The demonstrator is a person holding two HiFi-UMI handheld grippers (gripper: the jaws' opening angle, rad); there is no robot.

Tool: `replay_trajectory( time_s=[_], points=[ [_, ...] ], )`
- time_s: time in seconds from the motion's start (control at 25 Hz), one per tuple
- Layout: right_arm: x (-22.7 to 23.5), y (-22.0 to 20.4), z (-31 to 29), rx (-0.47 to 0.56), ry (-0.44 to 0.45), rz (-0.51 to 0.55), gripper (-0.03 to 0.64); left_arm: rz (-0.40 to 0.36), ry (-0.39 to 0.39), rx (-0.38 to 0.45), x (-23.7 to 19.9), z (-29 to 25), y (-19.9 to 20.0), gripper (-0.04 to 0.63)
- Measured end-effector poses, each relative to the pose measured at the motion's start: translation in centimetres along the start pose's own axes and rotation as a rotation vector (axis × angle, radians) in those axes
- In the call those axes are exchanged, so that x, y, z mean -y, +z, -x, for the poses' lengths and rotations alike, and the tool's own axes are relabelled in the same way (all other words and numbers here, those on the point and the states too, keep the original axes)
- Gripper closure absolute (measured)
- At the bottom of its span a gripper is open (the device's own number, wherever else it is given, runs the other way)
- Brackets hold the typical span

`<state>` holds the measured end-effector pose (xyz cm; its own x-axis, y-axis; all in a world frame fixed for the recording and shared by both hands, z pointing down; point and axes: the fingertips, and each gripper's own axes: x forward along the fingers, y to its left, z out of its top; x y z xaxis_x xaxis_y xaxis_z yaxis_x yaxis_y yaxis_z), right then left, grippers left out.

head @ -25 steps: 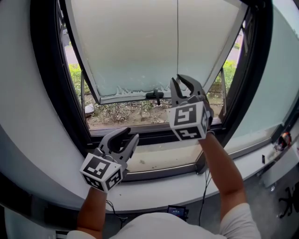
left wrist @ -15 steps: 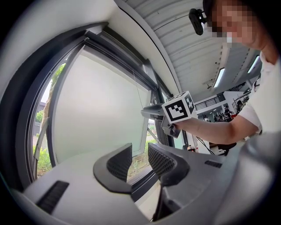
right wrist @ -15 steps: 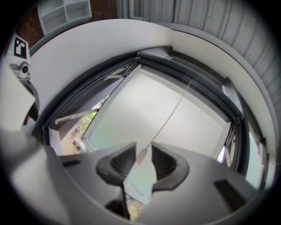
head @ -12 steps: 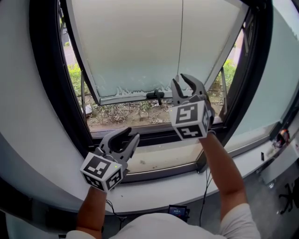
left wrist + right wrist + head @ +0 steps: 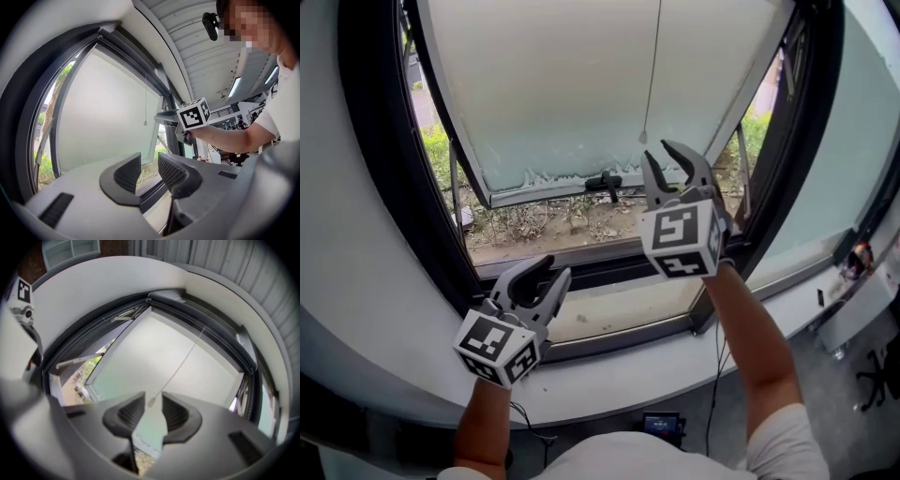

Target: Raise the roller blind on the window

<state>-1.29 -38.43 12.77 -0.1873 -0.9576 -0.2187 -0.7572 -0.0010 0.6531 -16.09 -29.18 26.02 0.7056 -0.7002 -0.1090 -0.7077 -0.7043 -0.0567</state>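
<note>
Entry: roller blind (image 5: 581, 84). It covers most of the window, with a strip of garden showing at 6 o'clock.

Pull cord (image 5: 652, 66) with toggle (image 5: 643, 137): a second ago it ran down into the right gripper (image 5: 658, 155). It now hangs free at that gripper's 11 o'clock. The fingers have just been opening and press nothing (a release, probably to regrip higher).

Left gripper (image 5: 549, 272), at 7 o'clock: fingers apart, empty.
</note>
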Motion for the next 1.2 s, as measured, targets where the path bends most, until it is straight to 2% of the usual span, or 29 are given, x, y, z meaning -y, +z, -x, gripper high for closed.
replay_trajectory(
  time_s=[0.28,0.6,0.92,1.2],
  points=[
    [0.5,-1.1,1.3,-0.024,-0.006,-0.008,0.512,0.013,-0.001,-0.019,1.3,0.6,-0.8,0.465],
    [1.7,-0.8,5.2,0.017,0.021,-0.036,0.512,0.017,0.061,-0.02,4.6,2.5,-0.3,0.465],
    [3.3,-2.6,11.3,0.042,0.119,-0.06,0.514,0.047,0.095,-0.009,10.9,2.6,-0.4,0.465],
    [4.7,-5.0,17.2,0.037,0.186,-0.073,0.522,0.08,0.101,-0.034,16.8,2.3,-1.9,0.465]
  ],
)
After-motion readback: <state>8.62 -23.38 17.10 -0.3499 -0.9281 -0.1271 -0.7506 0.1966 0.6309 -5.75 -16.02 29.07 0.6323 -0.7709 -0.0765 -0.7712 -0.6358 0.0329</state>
